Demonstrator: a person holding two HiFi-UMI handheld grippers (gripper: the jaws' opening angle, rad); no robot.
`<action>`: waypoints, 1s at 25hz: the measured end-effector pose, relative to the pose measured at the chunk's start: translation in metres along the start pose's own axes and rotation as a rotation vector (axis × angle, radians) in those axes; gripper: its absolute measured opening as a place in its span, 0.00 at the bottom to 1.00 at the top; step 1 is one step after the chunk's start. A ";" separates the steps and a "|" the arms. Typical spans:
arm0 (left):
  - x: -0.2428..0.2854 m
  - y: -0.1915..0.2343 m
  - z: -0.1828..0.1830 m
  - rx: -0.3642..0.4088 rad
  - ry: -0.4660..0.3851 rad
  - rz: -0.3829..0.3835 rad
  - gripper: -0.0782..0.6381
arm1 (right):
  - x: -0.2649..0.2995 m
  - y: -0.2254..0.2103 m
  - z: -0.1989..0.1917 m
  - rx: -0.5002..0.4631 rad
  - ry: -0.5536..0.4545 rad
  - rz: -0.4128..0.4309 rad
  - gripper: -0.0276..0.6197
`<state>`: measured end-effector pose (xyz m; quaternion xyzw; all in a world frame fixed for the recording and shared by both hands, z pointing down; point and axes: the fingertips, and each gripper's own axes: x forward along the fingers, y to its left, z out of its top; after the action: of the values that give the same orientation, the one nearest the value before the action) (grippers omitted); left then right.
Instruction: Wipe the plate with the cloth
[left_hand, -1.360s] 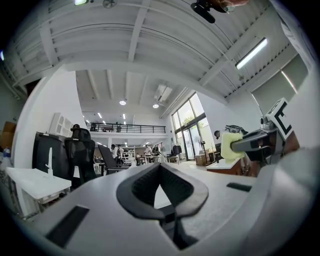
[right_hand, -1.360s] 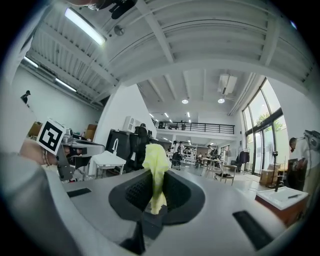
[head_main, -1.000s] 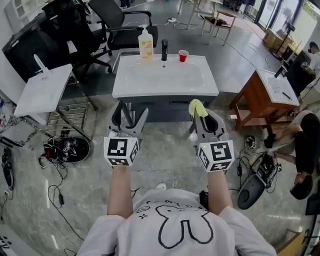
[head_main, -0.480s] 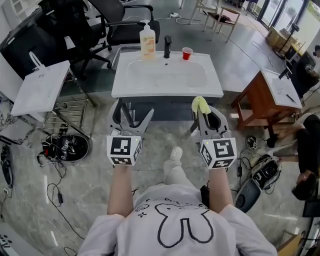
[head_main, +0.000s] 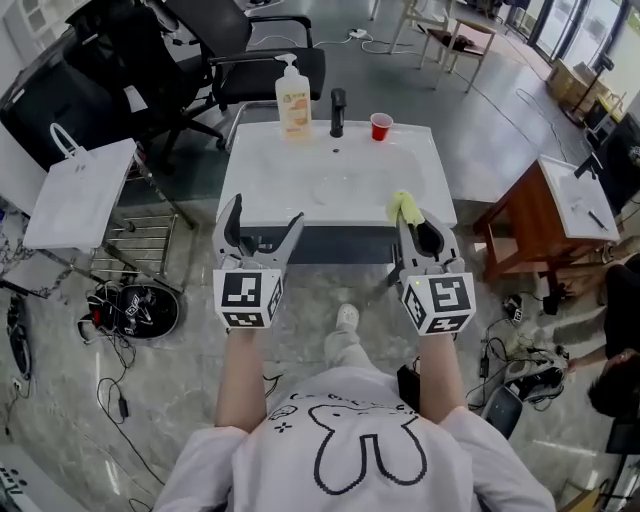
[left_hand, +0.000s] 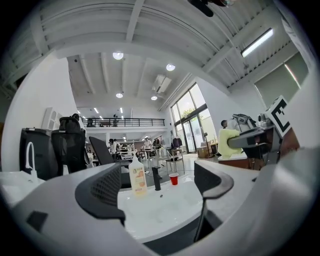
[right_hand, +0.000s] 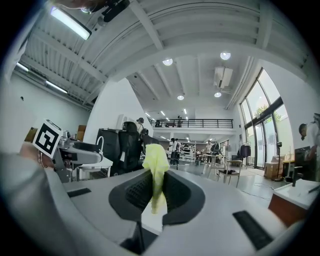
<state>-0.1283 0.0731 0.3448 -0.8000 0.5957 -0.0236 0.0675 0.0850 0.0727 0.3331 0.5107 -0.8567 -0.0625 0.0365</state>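
Table (head_main: 258, 172): white, with a shallow sink let into its top, straight ahead of the person and just beyond both grippers.
Office chair (head_main: 250, 58): black, behind the table.
Wooden desk (head_main: 535, 215): off to the right, well apart from the table.
Left gripper (head_main: 266, 214): held level toward the table's near edge; its jaws have just been opening and stand wide, with only the table showing through the gap.
Right gripper (head_main: 413, 222): level beside the left one, its jaws pressed together on the cloth.
Soap bottle (head_main: 292, 97): upright at the table's far rim, left of the tap.
Tap (head_main: 338, 112): black, at the middle of the far rim.
Cup (head_main: 381, 126): red, just right of the tap.
Cloth (head_main: 403, 206): yellow, pinched in the right gripper, bunched up above the pads and over the table's near right corner.
Plate: cannot be made out against the white sink.
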 end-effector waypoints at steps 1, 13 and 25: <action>0.012 0.002 -0.001 0.000 0.000 0.006 0.73 | 0.011 -0.009 -0.002 0.002 0.001 0.002 0.12; 0.161 0.028 -0.019 -0.053 0.050 0.059 0.73 | 0.145 -0.110 -0.028 0.059 0.037 0.037 0.12; 0.250 0.031 -0.068 -0.079 0.194 0.079 0.73 | 0.231 -0.153 -0.086 0.132 0.142 0.122 0.12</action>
<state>-0.0941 -0.1798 0.3973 -0.7718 0.6311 -0.0748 -0.0211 0.1194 -0.2087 0.3961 0.4618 -0.8838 0.0329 0.0671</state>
